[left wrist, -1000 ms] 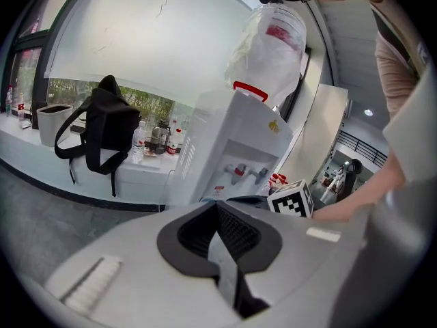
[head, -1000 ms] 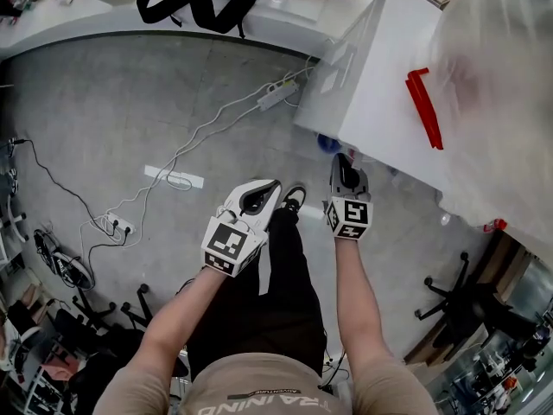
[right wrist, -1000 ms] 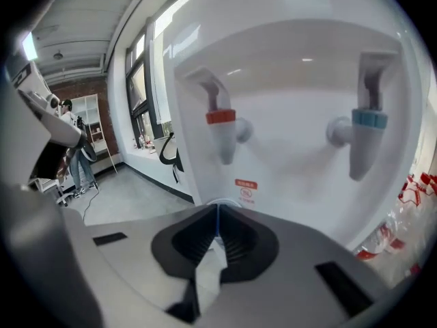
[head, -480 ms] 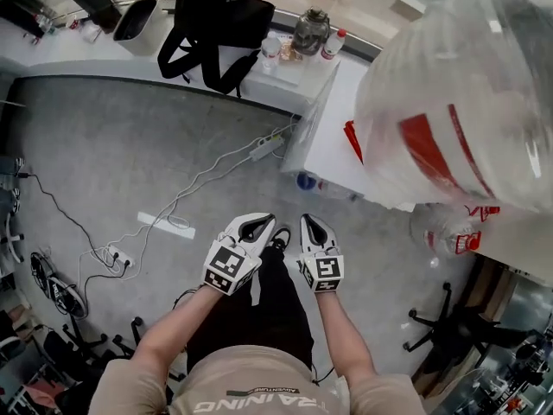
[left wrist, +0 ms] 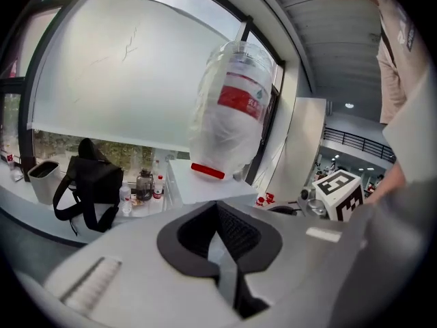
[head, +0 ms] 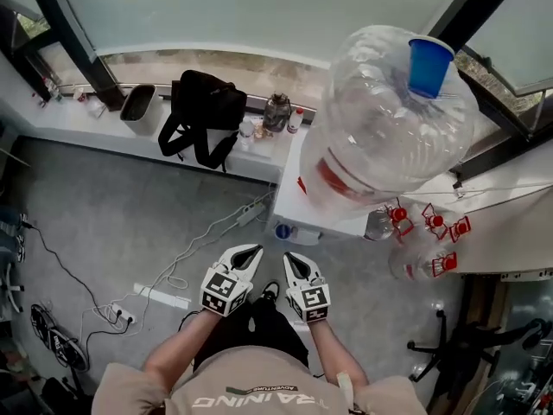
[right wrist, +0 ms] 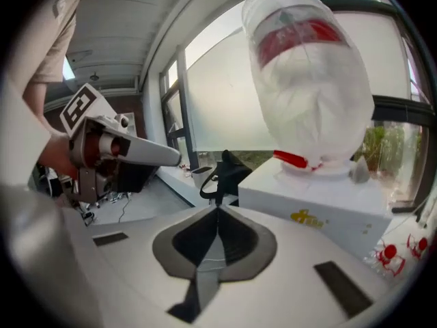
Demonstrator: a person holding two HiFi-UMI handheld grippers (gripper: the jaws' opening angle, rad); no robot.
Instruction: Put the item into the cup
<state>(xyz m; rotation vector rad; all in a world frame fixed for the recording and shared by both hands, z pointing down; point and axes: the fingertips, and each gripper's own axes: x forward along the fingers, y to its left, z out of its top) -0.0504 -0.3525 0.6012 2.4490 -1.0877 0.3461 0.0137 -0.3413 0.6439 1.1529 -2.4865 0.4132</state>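
A big clear water jug [head: 389, 119] with a red label stands on a white cabinet [head: 289, 199]. A blue cup-shaped piece [head: 429, 66] sits on its top. A red bar [left wrist: 207, 171] lies on the cabinet at the jug's foot, and the right gripper view shows the red bar [right wrist: 293, 159] too. My left gripper [head: 244, 258] and right gripper [head: 292, 262] are held side by side over the floor, short of the cabinet. The left gripper [left wrist: 218, 209] and the right gripper [right wrist: 218, 212] each have their jaws pressed together with nothing between them.
A black backpack [head: 206, 115], a grey bin [head: 138, 106] and small bottles [head: 276, 111] sit on the window ledge. A power strip [head: 251, 213] and cables lie on the floor. Several red-capped bottles [head: 428, 223] stand to the right of the cabinet. An office chair [head: 458, 353] is at lower right.
The head view has swung up, so the whole jug and the window now show. Both grippers have drawn closer together and sit lower in the view.
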